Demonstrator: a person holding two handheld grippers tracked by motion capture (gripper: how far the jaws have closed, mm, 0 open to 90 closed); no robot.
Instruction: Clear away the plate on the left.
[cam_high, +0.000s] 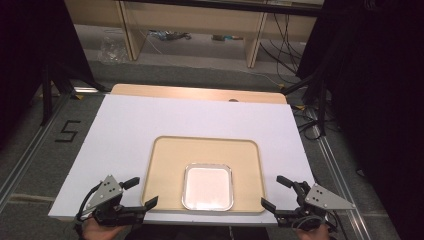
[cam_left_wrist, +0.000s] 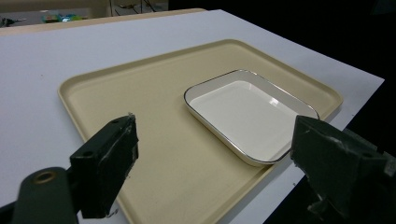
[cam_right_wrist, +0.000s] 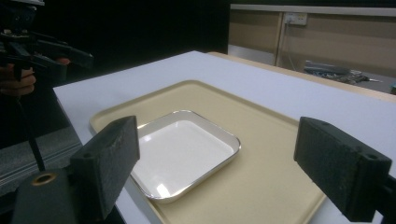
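My left gripper (cam_high: 142, 192) sat jaws wide, empty, at the beige tray's (cam_high: 165, 165) near-left corner. The white rimmed dish (cam_high: 207, 186) lay near the tray's front edge, bare tray behind it. My right gripper (cam_high: 272, 192) was spread, empty, off the tray's near-right corner. White board (cam_high: 130, 120) beyond was open.

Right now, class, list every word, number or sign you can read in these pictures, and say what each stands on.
"5": black mark on the grey floor, left of the table.
Tray, dish and both tongs: no text seen.
Clutter on the far floor: too small and blurred to read.
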